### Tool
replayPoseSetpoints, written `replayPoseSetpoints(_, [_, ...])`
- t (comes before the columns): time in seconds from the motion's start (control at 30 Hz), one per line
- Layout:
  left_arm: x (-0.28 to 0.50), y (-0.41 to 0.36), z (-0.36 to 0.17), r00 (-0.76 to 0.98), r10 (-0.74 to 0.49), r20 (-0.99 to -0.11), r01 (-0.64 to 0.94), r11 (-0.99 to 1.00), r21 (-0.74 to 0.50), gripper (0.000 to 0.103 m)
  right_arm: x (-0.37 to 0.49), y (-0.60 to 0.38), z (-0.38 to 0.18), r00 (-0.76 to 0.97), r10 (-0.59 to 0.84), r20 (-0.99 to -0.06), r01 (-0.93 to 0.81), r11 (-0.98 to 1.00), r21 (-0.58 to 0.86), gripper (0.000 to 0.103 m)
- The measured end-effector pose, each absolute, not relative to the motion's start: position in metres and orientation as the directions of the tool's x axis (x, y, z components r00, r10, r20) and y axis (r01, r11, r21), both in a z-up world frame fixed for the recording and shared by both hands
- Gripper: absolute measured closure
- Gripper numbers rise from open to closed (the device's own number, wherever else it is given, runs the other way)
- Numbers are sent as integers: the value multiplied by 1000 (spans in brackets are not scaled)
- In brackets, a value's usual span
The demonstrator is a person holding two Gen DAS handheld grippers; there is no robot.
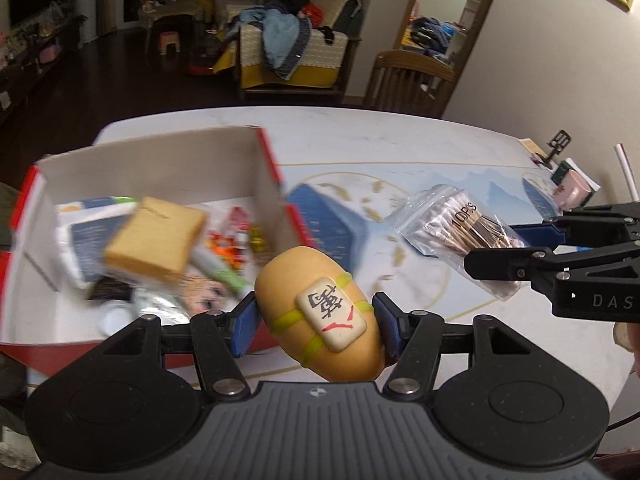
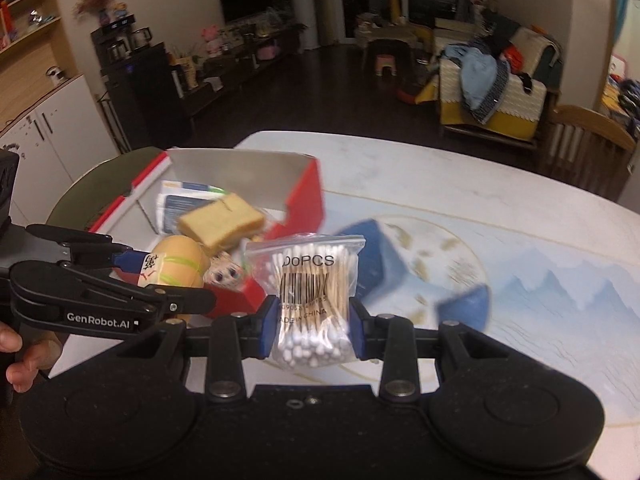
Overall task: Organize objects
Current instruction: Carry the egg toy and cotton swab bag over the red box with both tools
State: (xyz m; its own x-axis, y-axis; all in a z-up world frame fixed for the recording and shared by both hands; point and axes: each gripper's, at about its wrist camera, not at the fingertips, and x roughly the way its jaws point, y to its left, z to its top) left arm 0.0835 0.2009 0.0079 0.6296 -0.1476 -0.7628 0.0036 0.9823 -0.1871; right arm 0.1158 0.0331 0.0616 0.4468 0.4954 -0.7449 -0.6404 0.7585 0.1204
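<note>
Two grippers, each carrying one item beside the open red box.

From the left wrist, the left gripper is pinching a tan bun-shaped toy with a mahjong tile strapped on it, blue pads pressing both its sides, lifted just past the right near corner of the red box. Inside the box a toast-shaped sponge is lying over packets, blurred. At right, the right gripper is squeezing the bag of cotton swabs above the table. From the right wrist, the right gripper is clamping the swab bag upright between narrowed fingers, above the table right of the box; the left gripper is gripping the toy at the box's near edge.
</note>
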Motion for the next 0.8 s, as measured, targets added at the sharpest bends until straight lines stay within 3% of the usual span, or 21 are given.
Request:
replayPoseSetpoints(0.47, [94, 298, -1, 634, -36, -772, -55, 994, -92, 43, 127, 140, 45, 425, 494, -759, -685, 723, 87, 68])
replayPoseSetpoints(0.8, [119, 344, -30, 568, -1, -823, -75, 996, -53, 43, 142, 190, 6, 446, 394, -804, -702, 711, -41, 67])
